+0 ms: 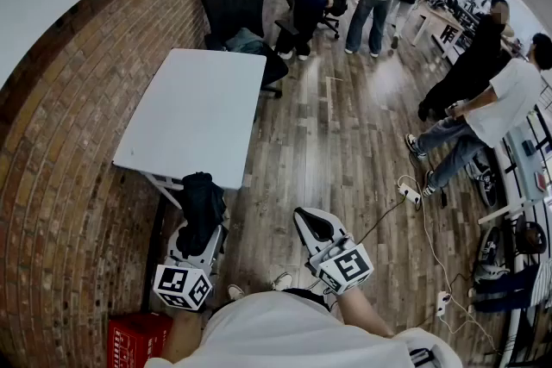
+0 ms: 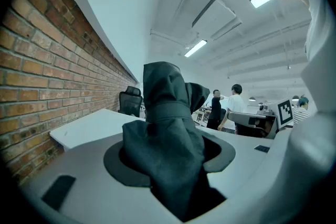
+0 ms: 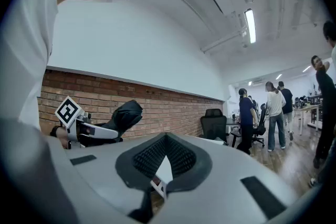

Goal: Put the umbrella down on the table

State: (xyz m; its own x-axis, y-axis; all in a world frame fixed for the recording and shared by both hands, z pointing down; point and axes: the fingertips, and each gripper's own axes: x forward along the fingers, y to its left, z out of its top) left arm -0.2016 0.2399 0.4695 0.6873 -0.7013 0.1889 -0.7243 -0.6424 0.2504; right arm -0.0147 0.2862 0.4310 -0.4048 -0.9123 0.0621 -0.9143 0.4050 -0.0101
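Umbrella (image 1: 201,201), folded and black, is clamped in the left gripper (image 1: 201,228) near the table (image 1: 197,103); right gripper (image 3: 167,136) jaws closed, empty.

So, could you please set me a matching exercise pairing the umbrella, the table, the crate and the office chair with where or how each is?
Things:
1. umbrella
2. table
3. crate
4. office chair

Descriptions:
A. red, beside the brick wall
B. held between the left gripper's jaws
C. black, beyond the table's far end
D. white, along the brick wall

Pairs: 1-B, 2-D, 3-A, 4-C.
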